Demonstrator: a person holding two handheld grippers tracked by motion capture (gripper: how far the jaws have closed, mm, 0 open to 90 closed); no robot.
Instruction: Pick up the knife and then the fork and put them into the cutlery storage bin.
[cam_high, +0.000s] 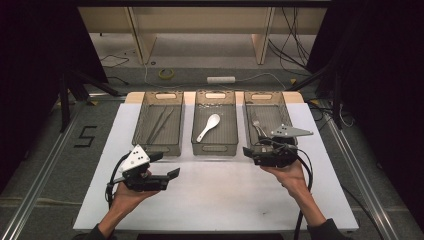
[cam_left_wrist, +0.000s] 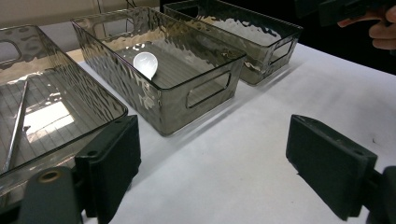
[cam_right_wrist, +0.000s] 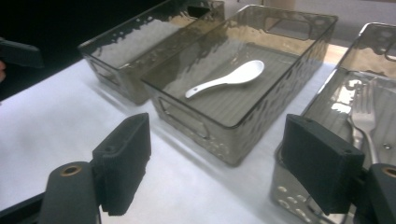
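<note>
White table (cam_high: 215, 195) | both grippers wide open, empty | right gripper view: fork (cam_right_wrist: 366, 122)

The high view looks down toward twelve o'clock; both low, close gripper views share the middle bin (cam_high: 215, 122) (cam_left_wrist: 163, 74) (cam_right_wrist: 243, 88).

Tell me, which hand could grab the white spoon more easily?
Probably the right. The right gripper sits at the front edge of the bins, jaws open, close beside the middle bin holding the white spoon. The left gripper rests lower on the table, farther from that bin.
</note>
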